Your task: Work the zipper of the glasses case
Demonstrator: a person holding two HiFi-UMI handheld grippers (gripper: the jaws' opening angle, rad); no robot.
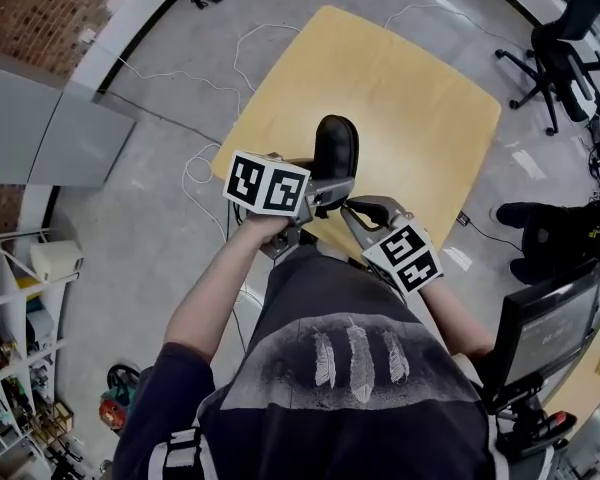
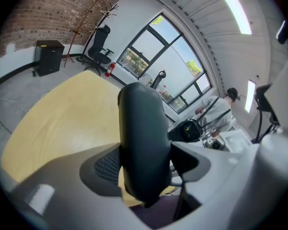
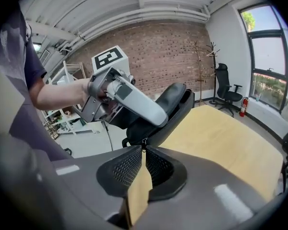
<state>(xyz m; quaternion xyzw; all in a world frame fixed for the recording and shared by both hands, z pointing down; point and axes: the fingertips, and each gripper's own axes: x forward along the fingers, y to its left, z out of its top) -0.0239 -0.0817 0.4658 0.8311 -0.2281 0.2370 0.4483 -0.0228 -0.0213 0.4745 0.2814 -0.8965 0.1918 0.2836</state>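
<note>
A black glasses case stands upright above the near edge of the yellow table. My left gripper is shut on its lower half, and in the left gripper view the case fills the space between the two pads. My right gripper comes in from the right, just below the case. In the right gripper view its jaws are nearly together, pinching the small zipper pull at the case's lower end. The left gripper clamps the case just above it.
Cables trail over the grey floor left of the table. Office chairs stand at the far right. A monitor sits near right and shelving near left. A seated person shows beyond the table.
</note>
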